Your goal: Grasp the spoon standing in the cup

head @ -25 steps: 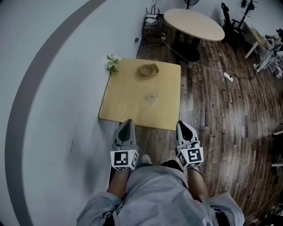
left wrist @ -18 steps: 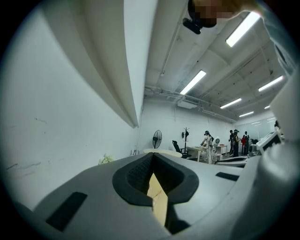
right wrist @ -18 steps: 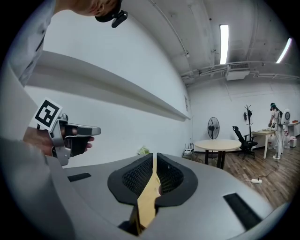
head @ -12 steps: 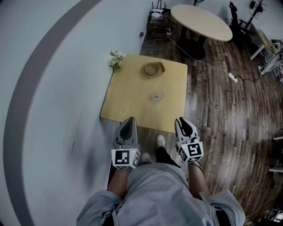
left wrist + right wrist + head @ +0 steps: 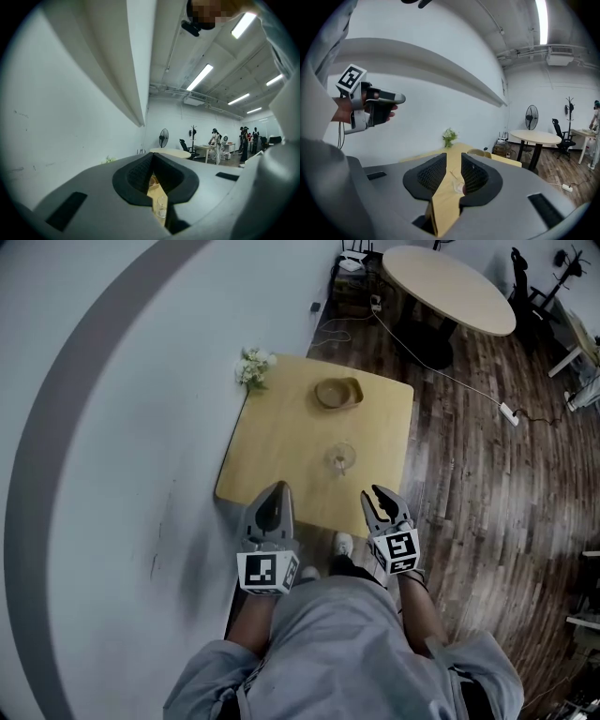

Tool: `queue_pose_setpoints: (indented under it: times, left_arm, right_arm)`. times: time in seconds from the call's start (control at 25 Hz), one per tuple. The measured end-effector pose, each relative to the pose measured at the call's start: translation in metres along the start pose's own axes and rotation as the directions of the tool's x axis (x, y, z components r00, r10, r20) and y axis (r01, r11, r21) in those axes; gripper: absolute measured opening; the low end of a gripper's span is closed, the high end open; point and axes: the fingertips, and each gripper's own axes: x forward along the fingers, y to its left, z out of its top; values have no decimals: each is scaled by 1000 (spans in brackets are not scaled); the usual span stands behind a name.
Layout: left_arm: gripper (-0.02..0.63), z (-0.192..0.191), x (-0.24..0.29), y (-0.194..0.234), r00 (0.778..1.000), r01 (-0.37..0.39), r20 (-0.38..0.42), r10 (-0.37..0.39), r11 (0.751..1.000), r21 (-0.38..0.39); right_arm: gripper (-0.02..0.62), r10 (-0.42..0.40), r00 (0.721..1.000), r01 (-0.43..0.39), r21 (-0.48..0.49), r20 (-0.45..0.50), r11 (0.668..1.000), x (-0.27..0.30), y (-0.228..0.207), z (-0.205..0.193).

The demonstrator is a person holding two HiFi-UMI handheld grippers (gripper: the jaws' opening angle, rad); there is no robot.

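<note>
The spoon [image 5: 453, 176], a thin pale one, stood tilted in a clear glass cup [image 5: 340, 459] around the middle of the square light-wood table [image 5: 281, 442]. The right gripper [image 5: 377, 495] hung at the table's near edge, well short of the cup. Its jaws had just been opening, with nothing between them. The left gripper [image 5: 274, 493], at the same edge, was clamped shut and empty.

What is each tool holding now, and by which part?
Nothing. The left tool is shut and empty. The jaws of the right tool have just been opening, nothing between them; the cup stands untouched.
</note>
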Motion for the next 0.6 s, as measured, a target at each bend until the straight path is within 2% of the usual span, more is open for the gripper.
queue_pose_setpoints:
  times: [0.16, 0.6]
  left_arm:
    - [2, 3, 17, 0, 1000, -1, 1, 1, 1000, 8]
    - [2, 0, 37, 11, 999, -32, -18, 32, 999, 9]
  right_arm:
    - [95, 40, 998, -43, -61, -45, 997, 23, -1, -15]
    - [115, 144, 980, -161, -122, -134, 979, 66, 1, -45]
